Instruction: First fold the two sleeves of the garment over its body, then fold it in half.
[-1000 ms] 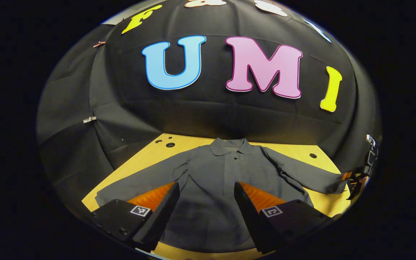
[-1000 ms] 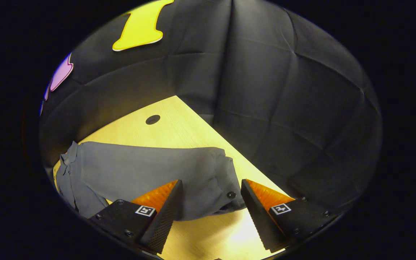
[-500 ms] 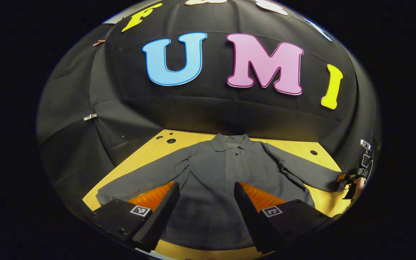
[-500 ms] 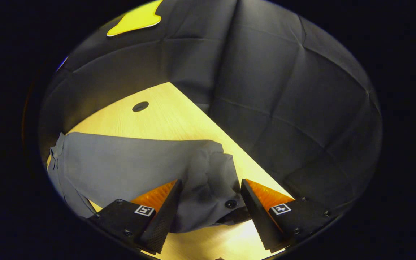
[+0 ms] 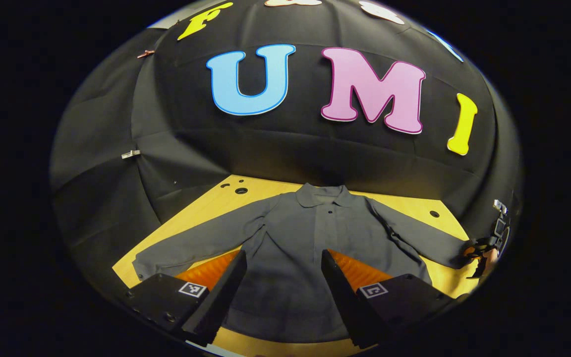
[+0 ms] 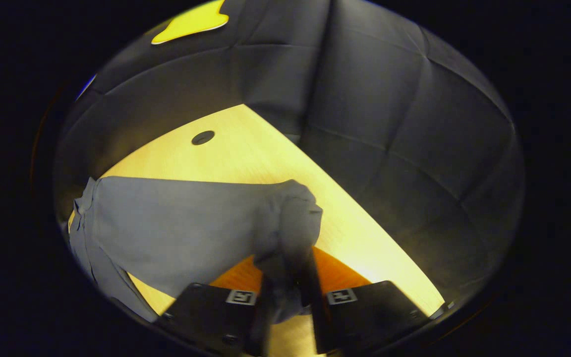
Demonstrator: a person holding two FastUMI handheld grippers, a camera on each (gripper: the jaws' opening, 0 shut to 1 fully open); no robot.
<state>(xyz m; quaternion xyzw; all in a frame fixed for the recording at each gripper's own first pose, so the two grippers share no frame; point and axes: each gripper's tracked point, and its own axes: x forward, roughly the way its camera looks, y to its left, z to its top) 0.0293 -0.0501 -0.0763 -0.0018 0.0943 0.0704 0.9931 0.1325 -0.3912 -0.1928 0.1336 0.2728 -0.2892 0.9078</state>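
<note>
A dark grey long-sleeved shirt lies flat on the wooden table, collar toward the wall and both sleeves spread out. My left gripper hovers open over the lower body of the shirt, nothing between its fingers. In the right gripper view, the shirt's sleeve stretches left across the table, and my right gripper is shut on its bunched cuff. The left gripper view shows that gripper and the hand holding it at the far right, at the sleeve's end.
The table has small round holes near its back corners. Black cloth walls stand close behind and beside the table. The table's right edge runs just past the held cuff.
My right gripper has closed on the cuff, which was lying loose between its open fingers before. The left gripper has shifted only slightly and stays open.
</note>
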